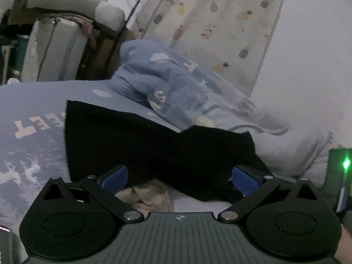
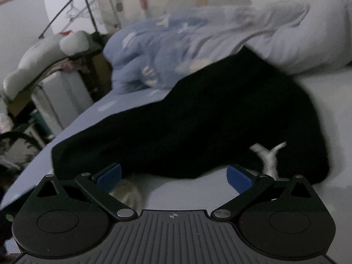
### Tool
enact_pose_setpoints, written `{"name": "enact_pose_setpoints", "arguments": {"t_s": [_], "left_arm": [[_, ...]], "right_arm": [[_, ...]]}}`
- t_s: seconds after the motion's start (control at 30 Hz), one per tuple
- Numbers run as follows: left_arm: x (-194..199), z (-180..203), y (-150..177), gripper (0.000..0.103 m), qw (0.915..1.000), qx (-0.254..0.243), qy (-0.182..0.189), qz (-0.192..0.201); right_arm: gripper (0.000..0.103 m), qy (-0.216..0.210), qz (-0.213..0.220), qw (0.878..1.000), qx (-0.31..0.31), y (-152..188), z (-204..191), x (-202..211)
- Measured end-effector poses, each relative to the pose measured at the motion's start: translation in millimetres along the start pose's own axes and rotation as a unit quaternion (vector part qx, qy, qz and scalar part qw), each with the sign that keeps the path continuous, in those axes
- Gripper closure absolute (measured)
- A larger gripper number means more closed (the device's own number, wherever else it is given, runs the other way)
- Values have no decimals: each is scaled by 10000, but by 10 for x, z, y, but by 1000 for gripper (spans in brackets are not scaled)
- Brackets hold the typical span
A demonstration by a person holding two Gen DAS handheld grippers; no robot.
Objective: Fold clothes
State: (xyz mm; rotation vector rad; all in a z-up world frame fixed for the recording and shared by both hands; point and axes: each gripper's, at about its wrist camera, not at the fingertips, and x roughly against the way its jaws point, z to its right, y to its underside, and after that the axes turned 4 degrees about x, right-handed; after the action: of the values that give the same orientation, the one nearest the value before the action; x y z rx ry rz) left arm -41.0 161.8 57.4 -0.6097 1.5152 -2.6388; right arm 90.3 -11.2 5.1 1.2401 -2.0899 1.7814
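Note:
A black garment (image 1: 154,145) lies spread on the bed, its near edge right in front of both grippers. My left gripper (image 1: 179,178) is open, its blue pads (image 1: 115,176) wide apart at the garment's near hem with nothing clamped. In the right wrist view the same black garment (image 2: 209,121) fills the middle, with a white drawstring (image 2: 268,156) showing near its right end. My right gripper (image 2: 173,177) is also open, and its pads (image 2: 239,178) straddle the near edge. A beige cloth (image 1: 147,195) (image 2: 127,193) peeks out below the hem.
A crumpled blue quilt (image 1: 171,83) (image 2: 165,50) is heaped behind the garment on the blue printed sheet (image 1: 33,136). A white pillow (image 2: 319,44) lies at the right. A pineapple-print curtain (image 1: 220,22) hangs behind. Cluttered shelves (image 1: 55,50) stand beyond the bed's left edge. A device with a green light (image 1: 343,165) sits far right.

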Motion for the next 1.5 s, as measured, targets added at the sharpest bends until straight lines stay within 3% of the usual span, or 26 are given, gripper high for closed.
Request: {"name": "enact_pose_setpoints", "arguments": {"t_s": [0.07, 0.33, 0.7, 0.9, 1.13, 1.27, 1.5], "left_arm": [[8, -70, -26, 0, 10000, 77, -57, 10], [-64, -165, -61, 0, 9992, 344, -110, -180], [-146, 171, 98, 0, 9987, 253, 201, -392], [-216, 397, 258, 0, 9978, 137, 351, -545], [-311, 540, 428, 0, 9967, 83, 369, -724], [-345, 563, 492, 0, 9960, 97, 349, -817], [-375, 629, 556, 0, 9955, 13, 355, -883]], "right_arm": [[1, -112, -78, 9999, -12, 47, -81, -121], [1, 631, 137, 9979, 90, 103, 171, 14], [1, 1826, 204, 9822, 388, 216, 852, 293], [1, 2192, 139, 9702, 1021, 347, 1050, 318], [2, 2210, 172, 9598, 1723, 410, 1145, 268], [19, 2184, 177, 9579, 1854, 349, 1181, 151], [21, 2026, 235, 9604, 1898, 300, 1222, 12]]}}
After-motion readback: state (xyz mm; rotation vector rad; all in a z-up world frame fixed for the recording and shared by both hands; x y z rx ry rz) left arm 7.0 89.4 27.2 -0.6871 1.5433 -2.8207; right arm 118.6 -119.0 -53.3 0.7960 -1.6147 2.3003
